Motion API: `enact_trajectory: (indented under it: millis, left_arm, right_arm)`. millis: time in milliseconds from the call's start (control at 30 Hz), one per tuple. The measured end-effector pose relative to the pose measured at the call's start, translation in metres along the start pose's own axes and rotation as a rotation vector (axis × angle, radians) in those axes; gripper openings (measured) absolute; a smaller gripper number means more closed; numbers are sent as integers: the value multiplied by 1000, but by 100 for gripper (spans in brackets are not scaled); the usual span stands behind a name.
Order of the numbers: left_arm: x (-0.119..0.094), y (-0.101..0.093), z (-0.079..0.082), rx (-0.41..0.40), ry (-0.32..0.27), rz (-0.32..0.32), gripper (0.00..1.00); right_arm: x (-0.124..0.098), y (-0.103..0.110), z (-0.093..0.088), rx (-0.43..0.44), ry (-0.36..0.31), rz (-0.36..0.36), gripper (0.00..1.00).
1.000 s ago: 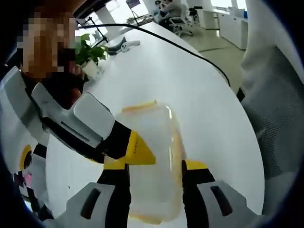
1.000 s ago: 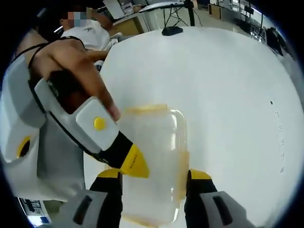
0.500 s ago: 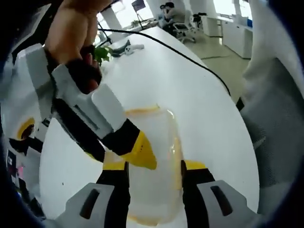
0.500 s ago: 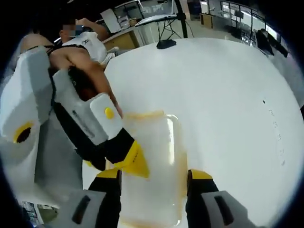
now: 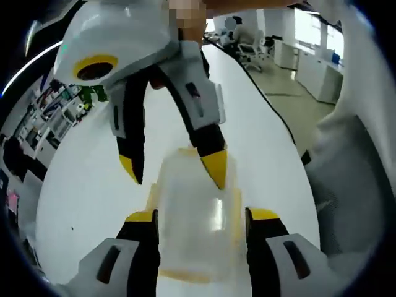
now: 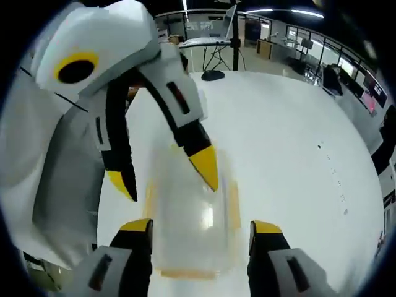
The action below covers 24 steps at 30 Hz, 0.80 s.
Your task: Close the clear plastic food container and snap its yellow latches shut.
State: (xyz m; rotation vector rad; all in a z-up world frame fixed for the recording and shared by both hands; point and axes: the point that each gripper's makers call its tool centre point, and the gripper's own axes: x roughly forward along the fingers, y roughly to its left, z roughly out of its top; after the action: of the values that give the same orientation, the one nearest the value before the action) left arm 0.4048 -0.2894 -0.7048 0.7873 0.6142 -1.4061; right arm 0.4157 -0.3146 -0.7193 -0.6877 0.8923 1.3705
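Left gripper view: left gripper (image 5: 201, 218) jaws are spread, straddling the clear container (image 5: 195, 218) on the white table (image 5: 80, 185); contact is not discernible. The right gripper (image 5: 176, 170) descends from above, also spread, one yellow tip over the lid. Latches (image 5: 236, 213) appear as blurred yellow strips.

Right gripper view: right gripper (image 6: 198, 229) jaws flank the container (image 6: 192, 216), released. The left gripper (image 6: 164, 173) hangs open above the motion-blurred lid. Container's near edge is partly hidden.

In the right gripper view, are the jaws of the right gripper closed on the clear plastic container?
No, the right gripper has its jaws apart on either side of the clear plastic food container on the white table.
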Motion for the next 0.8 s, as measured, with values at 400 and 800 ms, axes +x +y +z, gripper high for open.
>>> enact_trajectory:
  millis: [400,800]
  left_arm:
    - [-1,10,-41,-2,127,-75,85]
    - [23,7,-69,46,207,-98,81]
  right_arm:
    - [1,17,-25,33,34,12,99]
    - [21,15,-31,-48,60,-51,79]
